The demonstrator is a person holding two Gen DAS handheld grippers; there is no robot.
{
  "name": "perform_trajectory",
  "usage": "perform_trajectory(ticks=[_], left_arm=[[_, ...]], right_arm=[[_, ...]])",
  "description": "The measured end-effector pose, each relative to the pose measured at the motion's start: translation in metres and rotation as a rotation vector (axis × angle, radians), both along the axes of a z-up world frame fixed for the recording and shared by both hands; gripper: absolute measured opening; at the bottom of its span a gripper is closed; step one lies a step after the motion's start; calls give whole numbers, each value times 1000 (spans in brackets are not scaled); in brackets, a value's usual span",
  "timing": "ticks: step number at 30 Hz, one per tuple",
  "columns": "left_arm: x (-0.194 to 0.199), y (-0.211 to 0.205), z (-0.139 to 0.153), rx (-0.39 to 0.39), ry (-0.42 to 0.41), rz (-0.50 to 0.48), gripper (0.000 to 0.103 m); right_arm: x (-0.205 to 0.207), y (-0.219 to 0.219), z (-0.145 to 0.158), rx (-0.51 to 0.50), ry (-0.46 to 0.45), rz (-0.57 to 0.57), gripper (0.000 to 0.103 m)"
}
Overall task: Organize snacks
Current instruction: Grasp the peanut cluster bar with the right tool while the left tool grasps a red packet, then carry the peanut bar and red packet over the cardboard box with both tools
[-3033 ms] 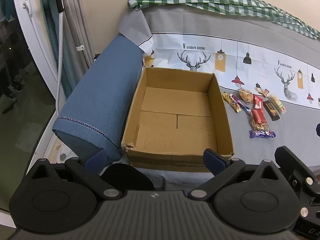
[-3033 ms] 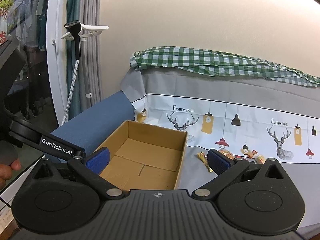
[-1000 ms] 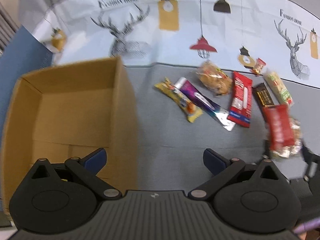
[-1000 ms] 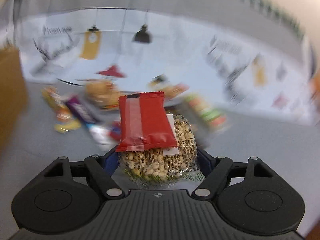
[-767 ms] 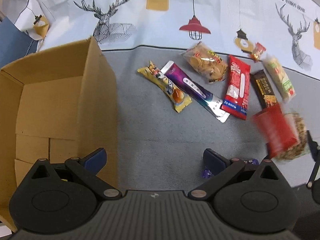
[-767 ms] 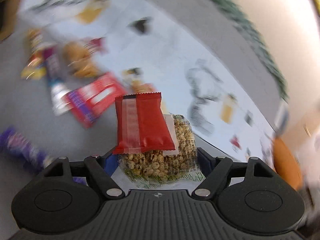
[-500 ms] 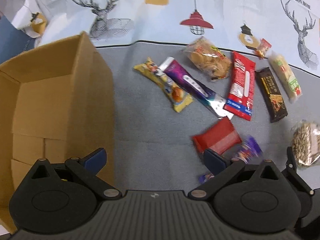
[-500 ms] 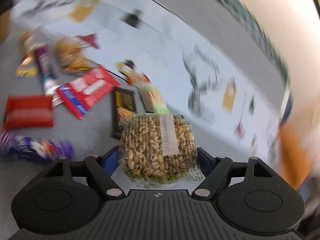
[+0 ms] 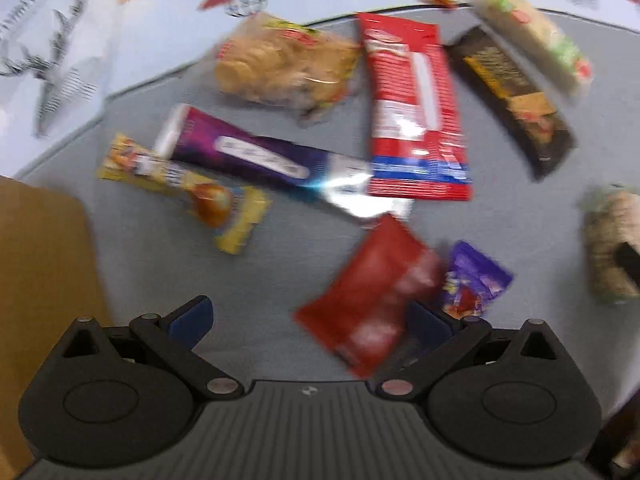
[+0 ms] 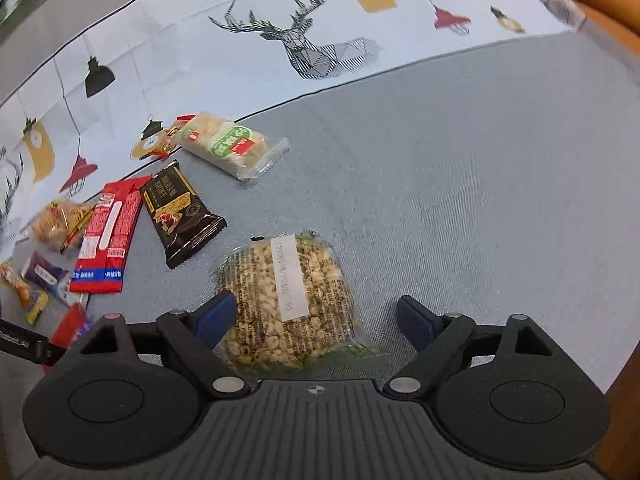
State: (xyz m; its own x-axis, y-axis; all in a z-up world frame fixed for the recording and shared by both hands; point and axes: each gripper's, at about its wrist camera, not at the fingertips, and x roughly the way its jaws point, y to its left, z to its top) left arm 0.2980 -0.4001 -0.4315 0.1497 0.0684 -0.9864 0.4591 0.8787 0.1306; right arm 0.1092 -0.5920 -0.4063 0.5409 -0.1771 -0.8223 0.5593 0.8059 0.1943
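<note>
In the left wrist view my left gripper [image 9: 308,318] is open just above the grey cloth, with a small red snack packet [image 9: 368,292] lying between its fingers, close to the right one. A purple candy wrapper [image 9: 476,278] lies beside it. Farther off lie a yellow bar [image 9: 180,188], a purple bar [image 9: 256,156], a cracker bag [image 9: 280,64], a long red packet [image 9: 416,108], a black bar [image 9: 512,100] and a green-label rice bar [image 9: 532,32]. In the right wrist view my right gripper [image 10: 316,316] is open, and a round puffed-grain cake [image 10: 288,300] lies on the cloth between its fingers.
The cardboard box [image 9: 40,280] shows its edge at the left of the left wrist view. The deer-print cloth [image 10: 320,32] rises behind the snacks. An orange surface [image 10: 616,420] borders the cloth at the right of the right wrist view.
My right gripper has opened and the grain cake now lies on the cloth. The red packet fell off it earlier. My left gripper has dropped toward the red packet.
</note>
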Motion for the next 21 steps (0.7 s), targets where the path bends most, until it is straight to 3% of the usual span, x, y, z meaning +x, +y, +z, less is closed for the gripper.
perform_trajectory(ticks=[4, 8, 11, 12, 14, 16, 19, 21], left_arm=[[-9, -14, -16, -3, 65, -102, 103], [-1, -8, -20, -52, 94, -63, 103], [8, -4, -20, -43, 99, -35, 102], [15, -2, -18, -40, 94, -14, 96], [25, 5, -4, -88, 69, 58, 56], [35, 16, 9, -158, 79, 104, 55], [36, 29, 32, -170, 3, 115, 55], [31, 40, 52, -205, -2, 143, 55]], right_arm=[[2, -7, -2, 37, -3, 3, 97], [6, -4, -3, 23, 18, 25, 102], [13, -1, -6, 0, 39, 40, 103], [17, 2, -7, -15, 49, 58, 102], [20, 9, -4, -51, 54, 90, 82], [19, 13, 1, -77, 45, 91, 82], [8, 10, 10, -55, -17, 51, 82], [1, 11, 22, -70, -50, 21, 82]])
